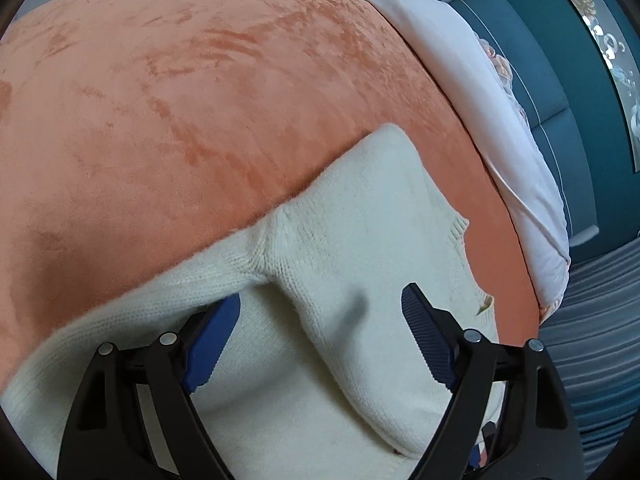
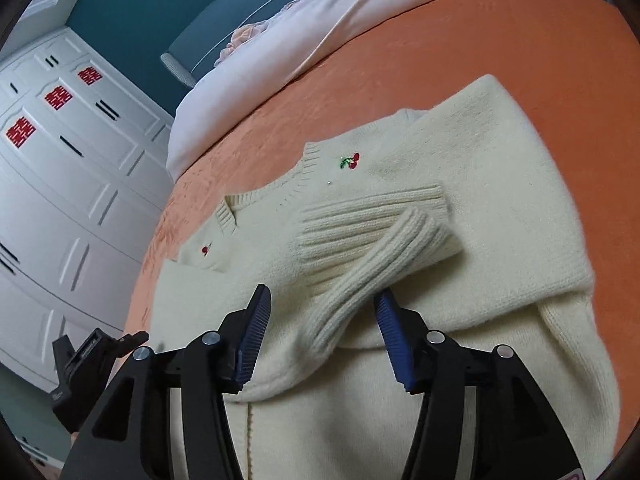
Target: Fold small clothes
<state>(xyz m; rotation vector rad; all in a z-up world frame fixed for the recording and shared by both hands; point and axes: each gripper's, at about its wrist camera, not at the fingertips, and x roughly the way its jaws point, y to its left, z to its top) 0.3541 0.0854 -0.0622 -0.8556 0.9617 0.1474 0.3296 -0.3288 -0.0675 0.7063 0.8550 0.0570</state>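
The cream sweater [image 2: 460,208] lies on the orange bedspread [image 2: 500,40], both sleeves crossed over its chest; the right gripper [image 2: 322,320] hangs spread wide astride a ribbed cuff [image 2: 384,256]; the left gripper [image 1: 320,308] is also spread, one finger perhaps tucked under a knit fold [image 1: 256,256].

The sweater [image 2: 460,184] lies on the bed cover [image 2: 500,48], sleeves [image 2: 372,264] crossed on top.
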